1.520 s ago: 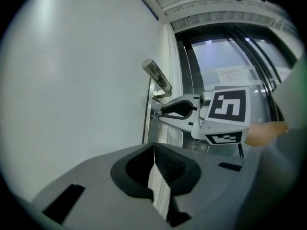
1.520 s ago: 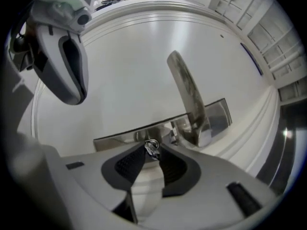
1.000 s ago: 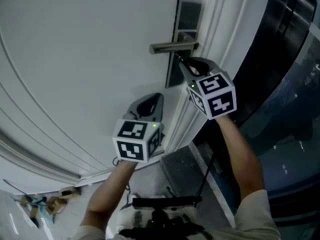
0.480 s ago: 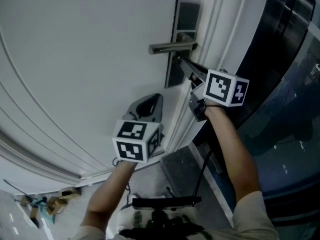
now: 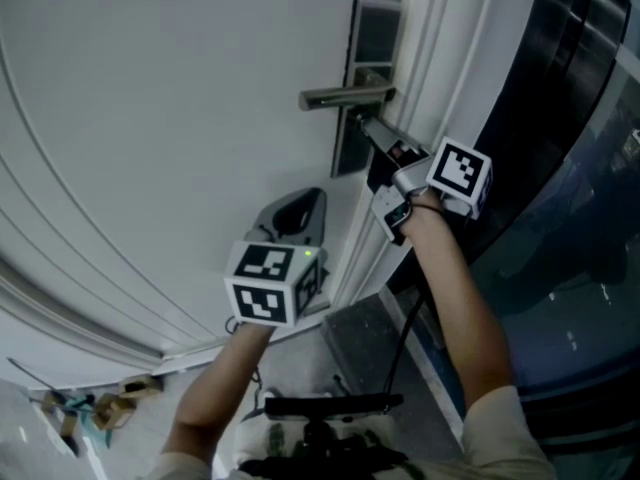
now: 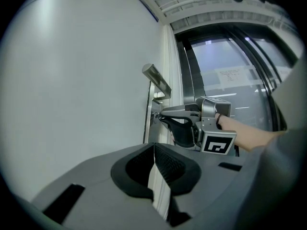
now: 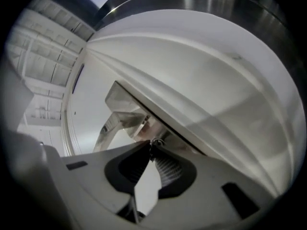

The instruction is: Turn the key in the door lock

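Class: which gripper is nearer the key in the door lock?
Right. The right gripper is at the key under the door handle, its jaws, just opened a little, pinching it. The left gripper hangs apart, lower and left, by the door.

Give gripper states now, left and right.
Left gripper: closed, empty.
Right gripper: closed on the key; its jaws have just eased open slightly.

White door (image 5: 150, 118) bears lock plate (image 5: 376, 30) and handle (image 5: 338, 96).
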A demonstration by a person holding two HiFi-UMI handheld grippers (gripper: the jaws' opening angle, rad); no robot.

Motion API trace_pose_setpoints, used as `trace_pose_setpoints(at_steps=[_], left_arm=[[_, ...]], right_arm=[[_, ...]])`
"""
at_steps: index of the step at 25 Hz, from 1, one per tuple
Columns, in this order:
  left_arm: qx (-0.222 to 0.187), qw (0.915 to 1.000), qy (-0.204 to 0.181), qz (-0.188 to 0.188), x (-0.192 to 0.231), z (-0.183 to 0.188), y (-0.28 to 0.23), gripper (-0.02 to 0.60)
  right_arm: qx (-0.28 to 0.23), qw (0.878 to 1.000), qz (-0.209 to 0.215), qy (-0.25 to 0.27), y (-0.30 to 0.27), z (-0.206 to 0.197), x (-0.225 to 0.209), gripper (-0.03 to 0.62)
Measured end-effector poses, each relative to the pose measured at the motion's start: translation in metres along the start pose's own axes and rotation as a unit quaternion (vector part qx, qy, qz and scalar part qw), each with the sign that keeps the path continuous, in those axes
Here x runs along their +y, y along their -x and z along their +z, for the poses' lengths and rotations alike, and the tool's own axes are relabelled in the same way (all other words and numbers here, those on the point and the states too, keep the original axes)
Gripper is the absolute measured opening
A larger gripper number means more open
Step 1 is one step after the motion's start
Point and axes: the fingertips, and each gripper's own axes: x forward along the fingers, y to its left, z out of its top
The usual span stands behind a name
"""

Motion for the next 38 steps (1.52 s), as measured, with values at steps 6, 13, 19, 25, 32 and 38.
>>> trace_pose_setpoints(at_steps=[6, 13, 19, 25, 32, 38], left_arm=[[-0.003, 1.0, -0.001, 0.002, 0.0, 0.002, 0.002, 0.017], [-0.003, 0.9999, -0.004, 0.012, 0.001, 0.004, 0.003, 0.017], [-0.002, 0.9996, -0.008, 0.027, 0.0, 0.002, 0.002, 0.017], [0.0, 0.9982, -0.016, 0.059, -0.005, -0.005, 0.011, 0.017], [0.012, 0.994, -0.019, 0.107, -0.003, -0.027, 0.038, 0.017], [0.01, 0.9902, -0.026, 0.136, -0.001, -0.037, 0.079, 0.017]], right_arm=[[-0.05, 0.98, 0.061, -0.184, 0.001, -0.002, -0.004, 0.046], [-0.066, 0.966, 0.099, -0.231, 0.001, -0.003, -0.003, 0.06], [-0.048, 0.981, 0.105, -0.154, 0.011, -0.007, 0.007, 0.064], [-0.001, 0.994, 0.113, -0.001, 0.033, -0.035, 0.029, 0.064], [0.052, 0.98, 0.117, 0.149, 0.047, -0.094, 0.042, 0.06], [0.063, 0.951, 0.09, 0.288, 0.064, -0.147, 0.06, 0.034]])
